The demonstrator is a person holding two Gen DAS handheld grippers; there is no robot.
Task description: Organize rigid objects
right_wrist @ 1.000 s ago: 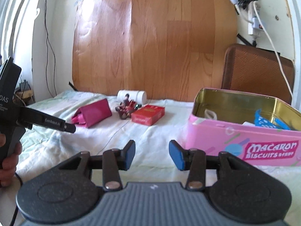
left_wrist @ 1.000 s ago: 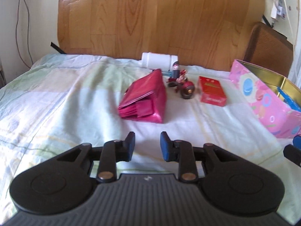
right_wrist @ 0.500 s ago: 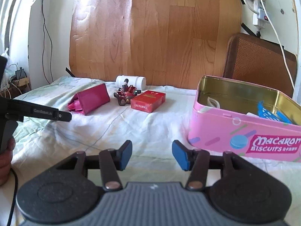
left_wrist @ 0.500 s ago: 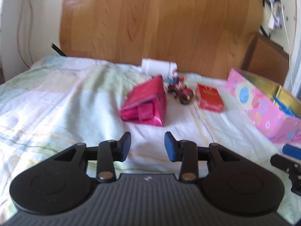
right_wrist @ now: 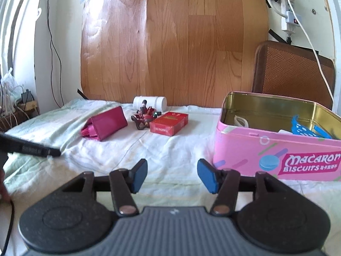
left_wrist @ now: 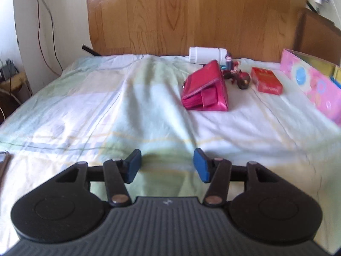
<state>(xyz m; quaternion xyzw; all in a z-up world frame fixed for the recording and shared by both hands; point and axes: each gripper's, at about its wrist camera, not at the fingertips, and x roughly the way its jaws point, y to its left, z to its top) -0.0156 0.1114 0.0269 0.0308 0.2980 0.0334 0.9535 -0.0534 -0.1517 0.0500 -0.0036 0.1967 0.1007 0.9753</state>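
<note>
Four loose things on the bed sheet [left_wrist: 149,98] in the left view: one pink wallet [left_wrist: 205,89], one white bottle [left_wrist: 206,54], one figurine [left_wrist: 236,74], one red box [left_wrist: 266,80]. Left gripper [left_wrist: 167,166] fingers apart, empty. Right view: one pink tin [right_wrist: 277,149] near the right gripper [right_wrist: 172,176], fingers apart too.

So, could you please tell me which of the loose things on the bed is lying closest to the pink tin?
The red box: it lies nearest the pink tin, while the figurine, wallet and white bottle sit farther left.
</note>
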